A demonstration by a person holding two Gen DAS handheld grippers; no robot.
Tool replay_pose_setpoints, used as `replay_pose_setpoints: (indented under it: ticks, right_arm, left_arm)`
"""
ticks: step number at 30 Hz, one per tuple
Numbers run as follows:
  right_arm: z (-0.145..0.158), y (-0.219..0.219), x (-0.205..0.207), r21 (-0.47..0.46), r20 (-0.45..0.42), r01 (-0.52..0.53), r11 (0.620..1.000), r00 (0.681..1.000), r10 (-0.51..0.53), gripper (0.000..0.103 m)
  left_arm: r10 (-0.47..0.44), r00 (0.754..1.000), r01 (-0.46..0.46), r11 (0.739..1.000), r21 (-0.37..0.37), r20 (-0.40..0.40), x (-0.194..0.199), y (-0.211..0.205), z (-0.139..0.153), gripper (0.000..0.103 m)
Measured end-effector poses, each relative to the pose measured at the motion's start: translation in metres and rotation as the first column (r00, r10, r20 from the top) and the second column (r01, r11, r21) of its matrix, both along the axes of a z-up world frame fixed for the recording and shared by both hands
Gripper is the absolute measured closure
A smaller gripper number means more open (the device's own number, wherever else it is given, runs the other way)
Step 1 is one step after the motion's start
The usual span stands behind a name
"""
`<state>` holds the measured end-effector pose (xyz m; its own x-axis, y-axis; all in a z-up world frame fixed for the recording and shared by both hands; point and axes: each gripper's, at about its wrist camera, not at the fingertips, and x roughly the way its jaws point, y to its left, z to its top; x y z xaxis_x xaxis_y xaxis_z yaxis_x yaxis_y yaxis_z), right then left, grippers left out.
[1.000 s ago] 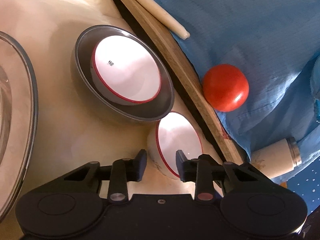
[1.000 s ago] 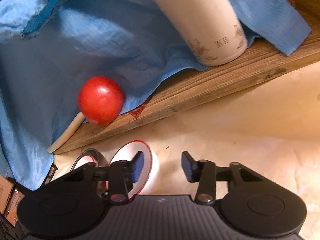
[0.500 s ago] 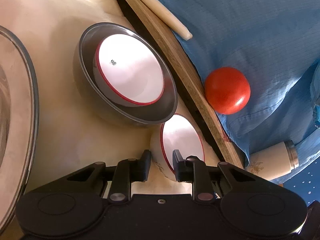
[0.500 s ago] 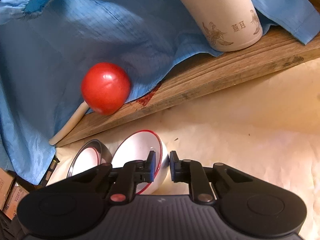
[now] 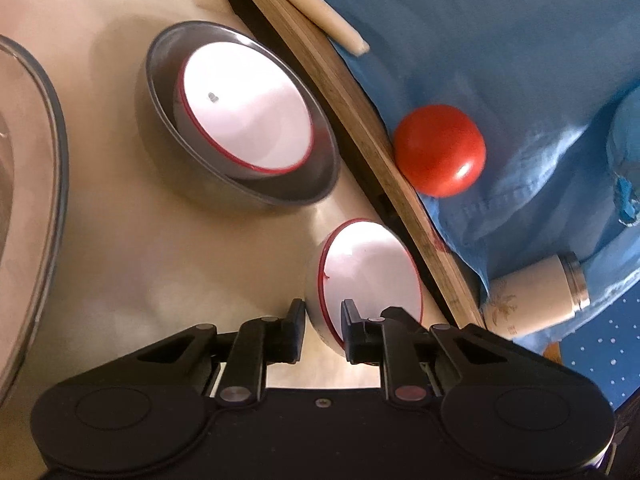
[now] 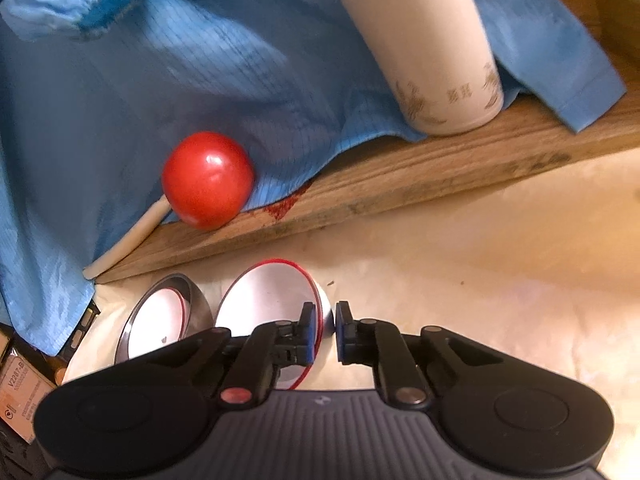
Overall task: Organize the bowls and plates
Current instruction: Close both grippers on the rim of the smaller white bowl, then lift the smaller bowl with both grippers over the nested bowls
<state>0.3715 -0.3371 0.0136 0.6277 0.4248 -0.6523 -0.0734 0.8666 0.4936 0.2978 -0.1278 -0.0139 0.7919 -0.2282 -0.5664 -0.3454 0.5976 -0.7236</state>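
Observation:
A small white bowl with a red rim point(image 5: 372, 276) is tipped up on the cream table beside a wooden board. My left gripper point(image 5: 323, 322) straddles its near rim. Its jaws are closing, one finger against the outer wall and the other inside, just short of the rim. In the right wrist view my right gripper point(image 6: 325, 328) is shut on the same bowl's point(image 6: 268, 300) right rim. Behind stands a grey metal bowl point(image 5: 172, 160) with a second red-rimmed white bowl point(image 5: 244, 108) nested in it. That pair also appears in the right wrist view: the metal bowl point(image 6: 198, 300) and the nested bowl point(image 6: 156, 324).
A large glass dish rim point(image 5: 52, 160) curves along the left. The raised wooden board point(image 6: 400, 184) borders the table; on it lie a blue cloth point(image 5: 500, 40), a red ball-like fruit point(image 5: 440, 150), a cream flask point(image 6: 432, 48) and a cream stick point(image 5: 312, 4). Cardboard boxes point(image 6: 20, 396) sit at far left.
Both grippers narrowed around the small bowl's rim; the right went from wide apart to shut on it. The bowl now tips up more towards the left camera.

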Motion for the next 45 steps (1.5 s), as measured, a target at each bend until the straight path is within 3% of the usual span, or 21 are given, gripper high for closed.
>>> replay_pose_setpoints:
  ticks: [15, 21, 30, 38, 45]
  right_arm:
    - [0.028, -0.018, -0.018, 0.082, 0.122, -0.032, 0.996, 0.992, 0.022, 0.092]
    - [0.033, 0.001, -0.025, 0.112, 0.17, -0.08, 0.99, 0.984, 0.061, 0.092]
    - [0.033, 0.058, -0.041, 0.047, 0.225, -0.127, 0.991, 0.968, 0.114, 0.089]
    - [0.031, 0.082, -0.049, -0.01, 0.25, -0.139, 0.99, 0.959, 0.137, 0.089]
    - [0.035, 0.099, -0.037, -0.036, 0.214, -0.171, 0.985, 0.961, 0.174, 0.088]
  left_arm:
    - [-0.039, 0.99, 0.028, 0.996, 0.084, 0.134, -0.013, -0.003, 0.034, 0.083]
    - [-0.059, 0.984, 0.032, 0.987, 0.158, 0.171, -0.023, 0.016, 0.048, 0.083]
    - [-0.077, 0.982, 0.029, 0.964, 0.263, 0.175, -0.025, 0.059, 0.065, 0.086]
    - [-0.083, 0.987, 0.042, 0.96, 0.278, 0.137, -0.018, 0.08, 0.062, 0.086]
    - [-0.095, 0.988, 0.056, 0.957, 0.283, 0.124, -0.013, 0.094, 0.059, 0.086]
